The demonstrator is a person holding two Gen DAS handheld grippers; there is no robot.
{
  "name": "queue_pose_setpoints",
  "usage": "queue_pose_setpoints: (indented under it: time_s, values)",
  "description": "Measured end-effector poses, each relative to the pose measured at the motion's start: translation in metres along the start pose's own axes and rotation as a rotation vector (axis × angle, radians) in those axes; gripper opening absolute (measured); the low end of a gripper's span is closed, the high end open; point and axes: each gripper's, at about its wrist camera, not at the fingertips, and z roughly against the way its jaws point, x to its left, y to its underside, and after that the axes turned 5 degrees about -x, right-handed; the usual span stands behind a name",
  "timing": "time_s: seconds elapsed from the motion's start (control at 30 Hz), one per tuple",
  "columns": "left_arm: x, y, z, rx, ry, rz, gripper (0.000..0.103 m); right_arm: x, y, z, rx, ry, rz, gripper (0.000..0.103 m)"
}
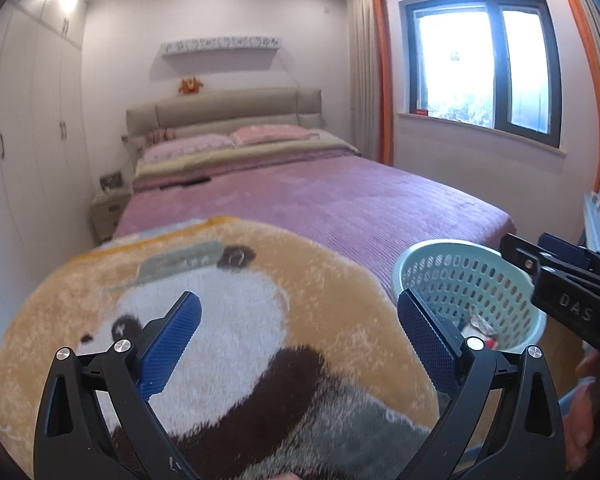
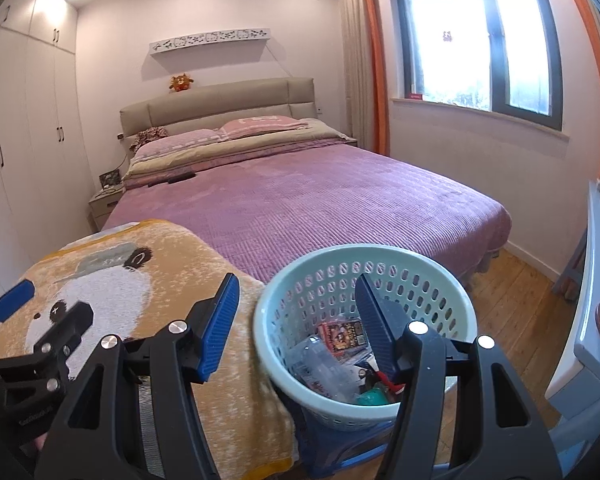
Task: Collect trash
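A pale green perforated basket point(image 2: 432, 272) stands at the foot of the bed, and shows in the left wrist view point(image 1: 432, 252) too. It holds several pieces of trash: a clear plastic bottle point(image 2: 324, 364), a printed wrapper point(image 2: 342, 334) and other scraps. My right gripper point(image 2: 296, 300) is open and empty, its right finger over the basket's mouth. My left gripper point(image 1: 298, 320) is open and empty above a panda blanket point(image 1: 228, 292), left of the basket. The right gripper point(image 1: 540, 260) reaches in at the right of the left wrist view.
A bed with a purple cover point(image 2: 320, 196) fills the middle. The panda blanket point(image 2: 140, 280) lies folded at its near left corner. White wardrobes point(image 2: 28, 120) line the left wall. A pale blue table point(image 2: 592, 320) stands at right, wooden floor point(image 2: 516, 312) between.
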Motion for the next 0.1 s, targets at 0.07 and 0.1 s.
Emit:
queue_pose_setpoints:
  time_s: [0.07, 0.1]
  values:
    - [0.010, 0.000, 0.007, 0.000, -0.008, 0.023, 0.095, 0.014, -0.001, 0.002, -0.006, -0.012, 0.022, 0.057]
    - [0.017, 0.000, 0.010, -0.002, -0.015, 0.034, 0.095, 0.020, -0.002, 0.003, -0.008, -0.021, 0.029, 0.057]
